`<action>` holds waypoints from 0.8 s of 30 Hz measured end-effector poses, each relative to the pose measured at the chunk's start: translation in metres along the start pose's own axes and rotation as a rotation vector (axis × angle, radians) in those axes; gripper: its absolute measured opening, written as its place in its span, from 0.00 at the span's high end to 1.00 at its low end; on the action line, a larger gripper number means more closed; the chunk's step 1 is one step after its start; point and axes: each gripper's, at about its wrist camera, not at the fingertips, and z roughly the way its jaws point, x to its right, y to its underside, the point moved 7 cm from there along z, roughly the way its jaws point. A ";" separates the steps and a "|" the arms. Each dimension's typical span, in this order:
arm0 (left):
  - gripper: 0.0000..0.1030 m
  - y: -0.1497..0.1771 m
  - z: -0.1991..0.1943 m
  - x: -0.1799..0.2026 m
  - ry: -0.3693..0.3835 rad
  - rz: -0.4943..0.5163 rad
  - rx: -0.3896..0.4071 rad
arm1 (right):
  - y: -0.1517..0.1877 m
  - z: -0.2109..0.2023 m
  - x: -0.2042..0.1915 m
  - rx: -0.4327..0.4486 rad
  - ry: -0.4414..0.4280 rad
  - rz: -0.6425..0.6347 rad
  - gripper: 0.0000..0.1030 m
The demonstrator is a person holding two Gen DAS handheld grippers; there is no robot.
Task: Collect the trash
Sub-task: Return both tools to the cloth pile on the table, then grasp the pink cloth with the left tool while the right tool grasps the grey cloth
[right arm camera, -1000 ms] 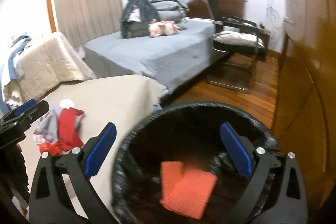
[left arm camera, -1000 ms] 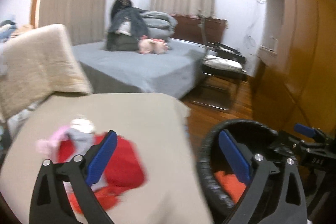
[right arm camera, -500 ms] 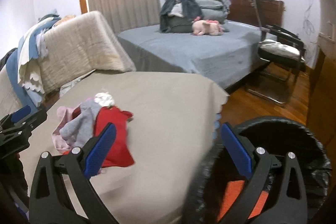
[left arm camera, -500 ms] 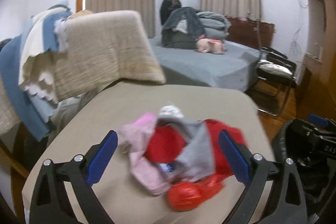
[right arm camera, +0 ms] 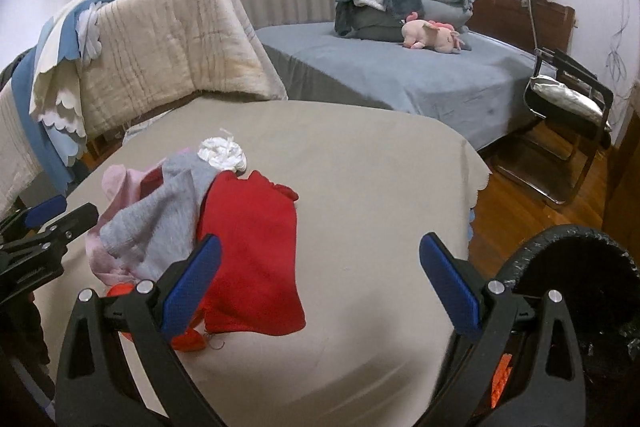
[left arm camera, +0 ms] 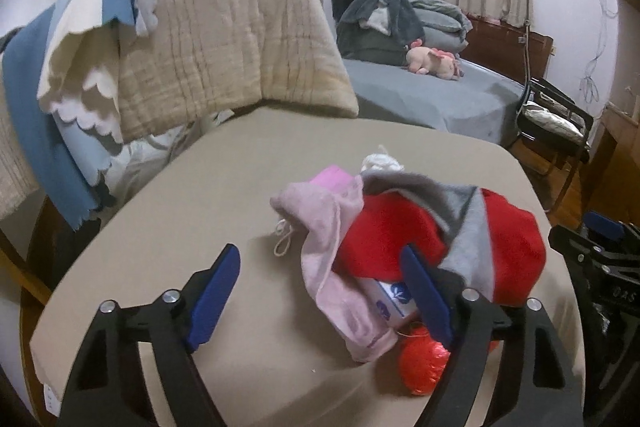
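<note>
Red cloth [right arm camera: 252,251] lengthwise toward the camera; both grippers' jaws spread, left's just narrowing, pinching nothing.

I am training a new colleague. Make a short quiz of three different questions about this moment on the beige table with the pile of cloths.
1. True or false: the left gripper is clamped on the red cloth.
2. Which item lies at the far edge of the pile? A) white crumpled wad B) pink cloth C) small white box with blue print
3. Fill in: the black-lined bin stands beside the table, on the ____ side in the right wrist view.

Key
1. False; its jaws have just been closing but stand apart, pressing nothing.
2. A.
3. Right.
</note>
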 end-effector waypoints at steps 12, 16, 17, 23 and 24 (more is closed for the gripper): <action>0.67 0.011 0.041 -0.001 0.055 -0.019 -0.086 | -0.007 0.008 -0.016 0.005 -0.028 -0.037 0.11; 0.88 0.014 0.041 0.001 0.075 -0.016 -0.088 | -0.009 0.011 -0.023 -0.001 -0.050 -0.038 0.19; 0.89 0.013 0.039 0.001 0.077 -0.018 -0.080 | -0.010 0.011 -0.025 0.001 -0.055 -0.038 0.19; 0.96 0.002 0.016 0.000 0.098 -0.037 -0.037 | -0.017 0.010 -0.040 0.013 -0.090 -0.042 0.21; 0.96 0.000 0.012 -0.001 0.098 -0.039 -0.026 | -0.019 0.011 -0.042 0.015 -0.096 -0.042 0.21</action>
